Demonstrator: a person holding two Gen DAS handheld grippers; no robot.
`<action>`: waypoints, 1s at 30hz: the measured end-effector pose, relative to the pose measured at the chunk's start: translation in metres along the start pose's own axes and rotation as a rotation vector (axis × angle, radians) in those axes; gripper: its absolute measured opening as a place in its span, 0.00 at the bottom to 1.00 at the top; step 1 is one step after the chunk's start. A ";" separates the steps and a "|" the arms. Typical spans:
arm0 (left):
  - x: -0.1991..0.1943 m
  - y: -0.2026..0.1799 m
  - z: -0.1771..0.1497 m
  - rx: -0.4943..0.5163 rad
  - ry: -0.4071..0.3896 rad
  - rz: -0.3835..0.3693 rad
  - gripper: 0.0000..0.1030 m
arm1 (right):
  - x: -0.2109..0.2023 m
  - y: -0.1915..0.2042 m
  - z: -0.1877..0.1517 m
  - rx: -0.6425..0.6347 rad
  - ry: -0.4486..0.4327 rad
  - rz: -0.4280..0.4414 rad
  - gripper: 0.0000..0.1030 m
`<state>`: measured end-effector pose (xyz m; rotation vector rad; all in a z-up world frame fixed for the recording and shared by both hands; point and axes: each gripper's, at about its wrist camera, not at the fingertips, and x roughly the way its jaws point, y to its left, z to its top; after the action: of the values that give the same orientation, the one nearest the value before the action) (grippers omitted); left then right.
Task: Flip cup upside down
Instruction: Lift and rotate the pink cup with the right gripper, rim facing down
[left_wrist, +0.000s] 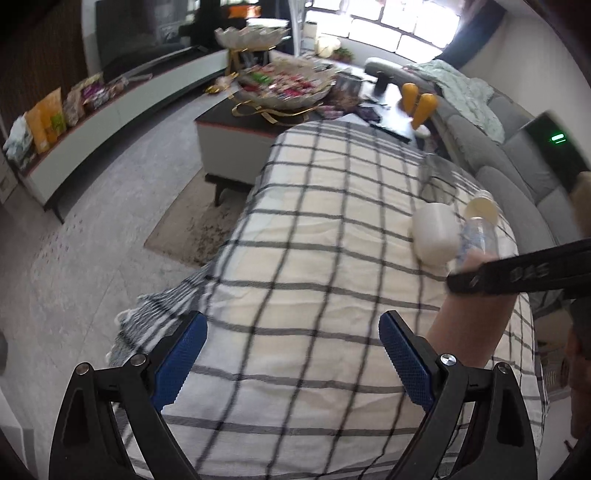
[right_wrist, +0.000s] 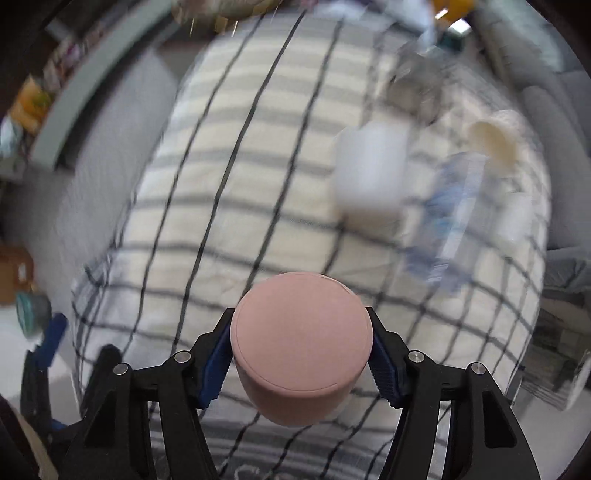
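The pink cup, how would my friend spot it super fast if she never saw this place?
Find the table with the checked cloth. Just above its near end, the right claw grips the pink cup between two blue pads, flat round end facing the camera. The white cup, a cream one and a clear bottle are farther back on the cloth; only this one is pink and held.

A matte pink cup (right_wrist: 301, 347) with a smooth round body is seen from its flat, closed base, which is turned toward the right wrist camera. It is held off the checked cloth, clamped at its sides between blue pads (right_wrist: 213, 373).
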<state>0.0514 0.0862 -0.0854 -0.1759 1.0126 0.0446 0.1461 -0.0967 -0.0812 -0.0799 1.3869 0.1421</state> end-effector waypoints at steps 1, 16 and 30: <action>-0.002 -0.007 -0.001 0.017 -0.019 -0.006 0.93 | -0.012 -0.008 -0.006 0.016 -0.088 -0.017 0.63; 0.021 -0.044 -0.022 0.087 -0.150 -0.042 0.94 | 0.005 -0.062 -0.055 0.280 -0.590 -0.193 0.63; 0.037 -0.052 -0.031 0.124 -0.147 -0.025 0.94 | 0.041 -0.069 -0.077 0.313 -0.564 -0.201 0.64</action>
<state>0.0516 0.0279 -0.1262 -0.0708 0.8639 -0.0274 0.0882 -0.1733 -0.1372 0.0790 0.8177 -0.2096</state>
